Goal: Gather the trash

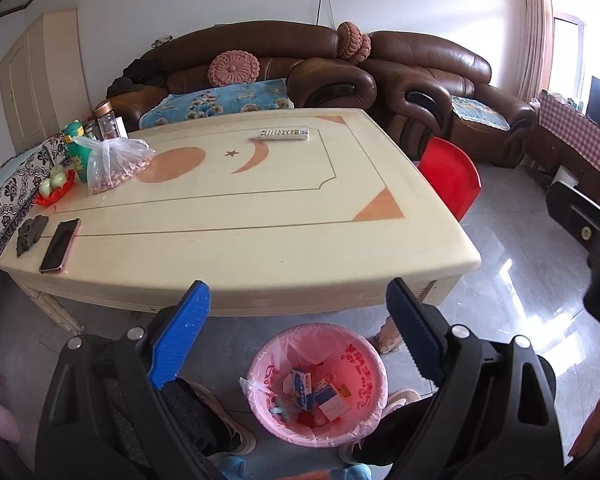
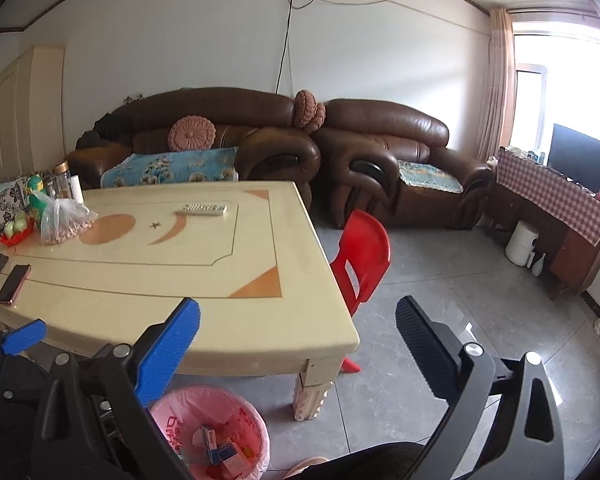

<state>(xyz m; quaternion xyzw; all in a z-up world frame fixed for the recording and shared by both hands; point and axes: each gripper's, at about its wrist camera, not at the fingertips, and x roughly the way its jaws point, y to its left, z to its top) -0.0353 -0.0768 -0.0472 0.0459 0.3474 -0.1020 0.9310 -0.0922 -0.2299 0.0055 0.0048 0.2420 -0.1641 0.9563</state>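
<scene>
Cream worktop (image 1: pixel 236 216): I see its near edge and rounded front corner just ahead of both tools; the middle is bare.
Left hand-held gripper (image 1: pixel 300 320): spread wide, nothing between the fingers, hanging above the bin.
Right hand-held gripper (image 2: pixel 296 340): spread wide too, empty, over the worktop's corner and the floor.
Pink-lined bin (image 1: pixel 374 390): on the floor below the worktop's near edge; I can make out small cartons (image 1: pixel 314 394) and scraps inside.
Open room: grey tiled floor (image 2: pixel 440 292) to the right is free as far as the sofas.
Red chair (image 2: pixel 362 256): close against the worktop's right side.
Phone (image 1: pixel 60 245): near the left front edge, beside a dark cloth (image 1: pixel 31 233).
Remote (image 1: pixel 284 134): far side, alone.
Clear bag (image 1: pixel 114 164): left rear, by a green bottle (image 1: pixel 77 148) and jars.
Table leg (image 2: pixel 312 394): just right of the bin.
</scene>
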